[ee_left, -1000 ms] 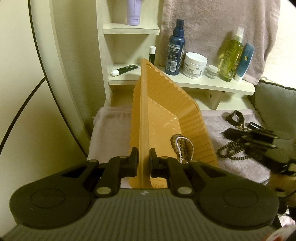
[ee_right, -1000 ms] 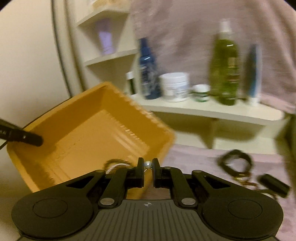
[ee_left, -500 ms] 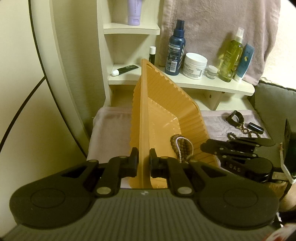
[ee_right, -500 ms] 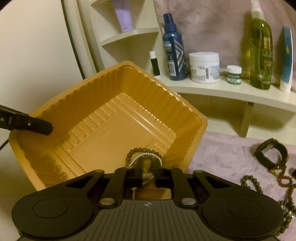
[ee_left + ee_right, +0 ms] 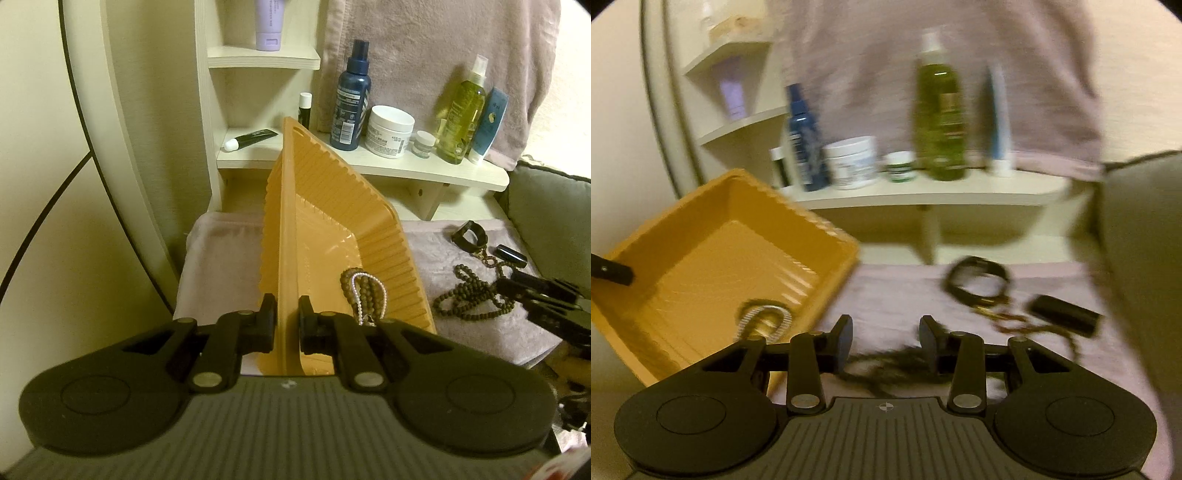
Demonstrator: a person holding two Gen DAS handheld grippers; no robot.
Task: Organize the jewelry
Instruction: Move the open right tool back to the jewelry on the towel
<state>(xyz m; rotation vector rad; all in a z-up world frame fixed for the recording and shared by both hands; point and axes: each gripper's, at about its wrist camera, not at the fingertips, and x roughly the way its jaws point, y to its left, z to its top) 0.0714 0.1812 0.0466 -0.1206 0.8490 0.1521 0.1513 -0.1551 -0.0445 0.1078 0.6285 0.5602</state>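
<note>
Since half a second ago the right gripper (image 5: 885, 338) has swung away from the tray (image 5: 369, 229) and now hangs over the cloth (image 5: 436, 254) with its jaws spread wide and nothing between them; a dark bead strand (image 5: 886, 365) lies just below the gap, blurred. The left gripper (image 5: 287, 319) has not moved, its jaws pinching the tray's near rim so the tray stands tilted on edge. Two bracelets lie in the tray's low corner: one dark bead bracelet (image 5: 364, 293) and one pearl bracelet (image 5: 356, 295) across it. On the cloth sit one black band (image 5: 471, 234), one small black bar (image 5: 511, 255) and one bead strand. Six containers stand on the shelf (image 5: 406, 168) behind.
</note>
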